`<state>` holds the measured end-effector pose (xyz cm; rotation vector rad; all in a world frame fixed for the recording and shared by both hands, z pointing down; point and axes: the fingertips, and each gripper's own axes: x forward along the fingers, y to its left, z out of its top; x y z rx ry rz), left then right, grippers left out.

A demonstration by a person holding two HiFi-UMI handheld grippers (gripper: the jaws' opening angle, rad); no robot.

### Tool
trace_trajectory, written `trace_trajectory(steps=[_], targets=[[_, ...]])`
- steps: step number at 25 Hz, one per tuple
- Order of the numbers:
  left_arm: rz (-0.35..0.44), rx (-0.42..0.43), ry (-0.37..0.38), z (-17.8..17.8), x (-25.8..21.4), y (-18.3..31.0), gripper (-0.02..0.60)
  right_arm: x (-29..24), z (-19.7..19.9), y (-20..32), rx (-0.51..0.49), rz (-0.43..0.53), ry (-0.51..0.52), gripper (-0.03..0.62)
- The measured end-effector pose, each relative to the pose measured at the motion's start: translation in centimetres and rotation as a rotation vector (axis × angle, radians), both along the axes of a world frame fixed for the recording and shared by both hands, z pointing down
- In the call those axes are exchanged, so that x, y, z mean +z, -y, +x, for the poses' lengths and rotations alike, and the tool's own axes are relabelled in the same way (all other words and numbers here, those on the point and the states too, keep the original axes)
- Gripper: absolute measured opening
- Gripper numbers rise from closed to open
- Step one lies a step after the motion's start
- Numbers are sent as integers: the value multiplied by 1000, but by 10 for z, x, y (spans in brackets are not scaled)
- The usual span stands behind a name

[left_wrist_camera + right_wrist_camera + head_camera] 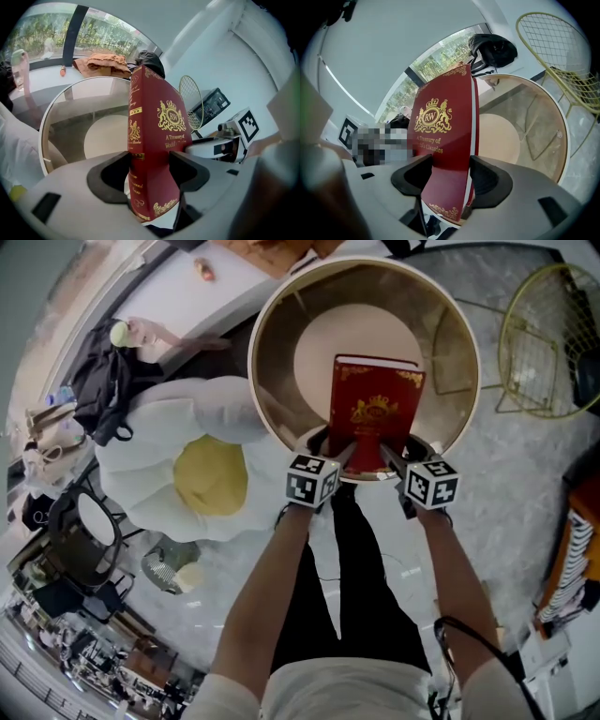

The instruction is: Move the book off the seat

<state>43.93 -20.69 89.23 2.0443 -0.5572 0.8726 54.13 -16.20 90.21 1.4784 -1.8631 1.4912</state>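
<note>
A thick red book [375,401] with gold crests hangs above the round glass table [270,326], held by its near edge. My left gripper [343,450] is shut on its near left corner and my right gripper [387,454] on its near right corner. In the left gripper view the red book [157,136] stands upright between the black pads [110,175], spine toward the camera, with my left gripper [150,172] clamped on it. In the right gripper view the book [443,131] shows its front cover, and my right gripper [448,176] pinches it. The white egg-shaped seat [159,460] lies to the left.
A yellow wire chair [548,329] stands at the right of the table. Dark bags and clothes [105,390] lie left of the seat, by a white ledge. The person's legs [352,559] are below the grippers on the marble floor.
</note>
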Motion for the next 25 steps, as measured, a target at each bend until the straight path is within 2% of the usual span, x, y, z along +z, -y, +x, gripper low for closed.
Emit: trace_trajectory(steps=[9,15,19,25], targets=[[-12,-74,-49,10,20,28,264,20,11,27,78,21,37,272],[-43,-115,-62,5,32,35,267,29,9,35,83,16,33,272],[-77,-129,-32,4,37,30,270,33,11,33,45,-10,30,272],[-94,-106,30,2,40,28,274,33,8,33,-8,-37,-15,272]])
